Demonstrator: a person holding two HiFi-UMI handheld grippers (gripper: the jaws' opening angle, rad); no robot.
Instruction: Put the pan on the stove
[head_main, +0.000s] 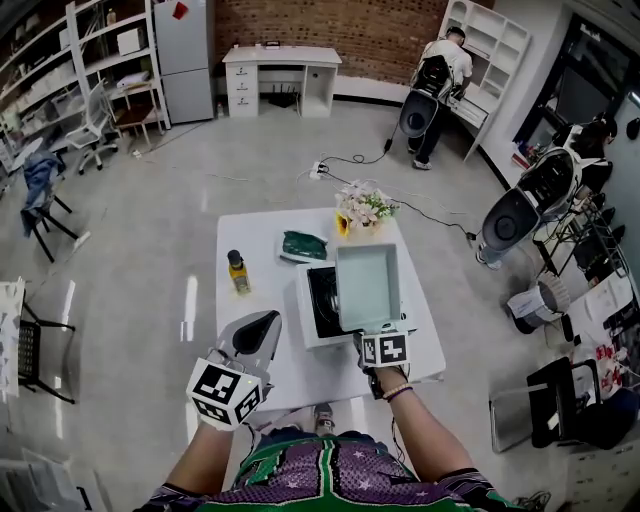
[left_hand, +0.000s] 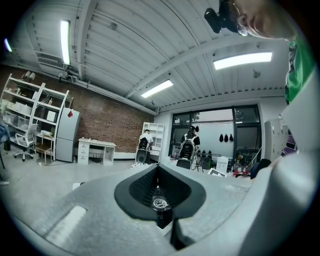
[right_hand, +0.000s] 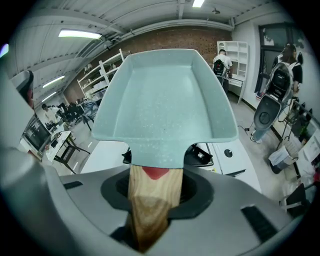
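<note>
A pale teal square pan (head_main: 368, 285) with a wooden handle (right_hand: 150, 200) hangs tilted over the white stove (head_main: 303, 318) on the table. My right gripper (head_main: 379, 334) is shut on that handle. In the right gripper view the pan (right_hand: 165, 105) fills the middle, and the stove's black top (right_hand: 201, 155) shows just under its near edge. My left gripper (head_main: 258, 332) is held up at the table's front left, apart from the pan. Its jaws meet with nothing between them, and the left gripper (left_hand: 161, 202) points out into the room.
On the white table (head_main: 262, 232) stand a bottle with a yellow label (head_main: 237, 271), a green thing on a white plate (head_main: 303, 245) and a bunch of flowers (head_main: 362, 208). A person (head_main: 440, 70) stands by shelves at the back. Cables lie on the floor (head_main: 350, 160).
</note>
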